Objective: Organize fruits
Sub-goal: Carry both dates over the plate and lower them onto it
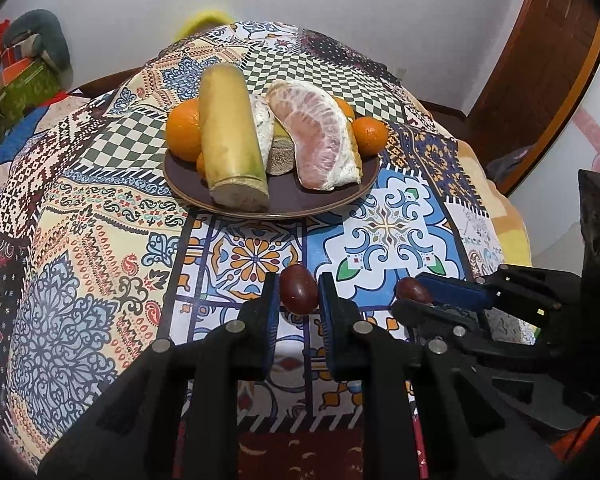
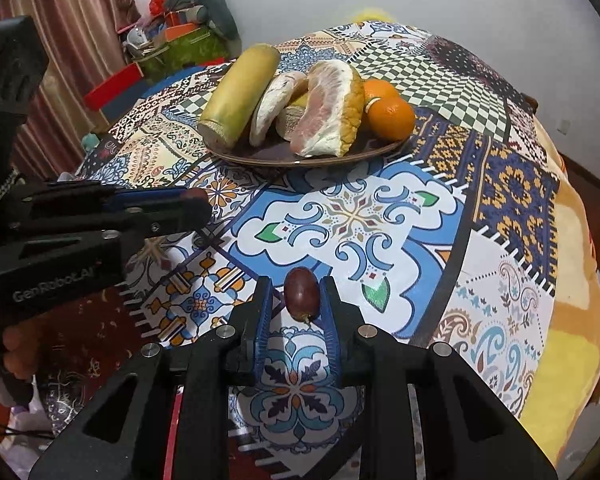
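A brown plate on the patterned tablecloth holds a yellow-green stalk piece, peeled pomelo wedges and oranges. My left gripper is shut on a small dark red fruit, short of the plate. My right gripper is shut on another dark red fruit. In the left wrist view the right gripper shows at the right with its fruit. In the right wrist view the left gripper reaches in from the left.
The round table is covered by a patchwork cloth that drops off at the edges. Boxes and clutter stand behind at the left. A wooden door is at the right.
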Demonstrator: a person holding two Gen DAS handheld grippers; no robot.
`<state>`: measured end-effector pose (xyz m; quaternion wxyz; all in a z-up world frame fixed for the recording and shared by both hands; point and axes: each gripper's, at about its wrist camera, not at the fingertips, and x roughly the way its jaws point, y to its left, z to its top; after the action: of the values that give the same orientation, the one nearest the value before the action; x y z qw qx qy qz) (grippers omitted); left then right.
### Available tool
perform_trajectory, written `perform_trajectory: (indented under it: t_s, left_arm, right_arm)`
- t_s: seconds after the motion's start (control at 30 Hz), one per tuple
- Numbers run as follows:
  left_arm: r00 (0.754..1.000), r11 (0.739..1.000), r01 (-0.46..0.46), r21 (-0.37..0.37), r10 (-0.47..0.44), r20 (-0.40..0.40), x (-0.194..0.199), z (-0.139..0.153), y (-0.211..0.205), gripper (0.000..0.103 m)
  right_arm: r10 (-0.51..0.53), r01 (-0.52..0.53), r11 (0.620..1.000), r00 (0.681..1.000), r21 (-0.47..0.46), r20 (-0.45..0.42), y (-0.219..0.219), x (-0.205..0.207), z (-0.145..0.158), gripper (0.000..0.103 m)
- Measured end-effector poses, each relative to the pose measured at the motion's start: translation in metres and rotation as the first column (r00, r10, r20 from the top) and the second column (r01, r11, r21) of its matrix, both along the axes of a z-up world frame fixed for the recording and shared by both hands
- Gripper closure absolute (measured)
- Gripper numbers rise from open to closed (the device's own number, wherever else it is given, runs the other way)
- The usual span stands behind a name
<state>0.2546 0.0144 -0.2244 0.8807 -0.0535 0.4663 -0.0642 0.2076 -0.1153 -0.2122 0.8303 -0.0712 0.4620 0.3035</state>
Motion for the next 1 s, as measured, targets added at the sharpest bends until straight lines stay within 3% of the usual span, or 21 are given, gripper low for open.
perform_trajectory:
  t_s: [0.67,1.0]
  left_arm:
    - [0.995,1.000,-0.003,-0.009,0.004,0.103,0.014,0.028,0.000,0.084]
    - [0.990,1.000,-0.009,-0.006,0.010,0.138,0.038,0.036,0.005,0.084]
  right_arm:
    - [-0.081,0.072,0.994,0.992,0.087,0.099,-0.017,0.029,0.043,0.088]
    - [-0.088,0.074,0.990,0.989,0.124,0.118,-0.011,0.049,0.047,0.088]
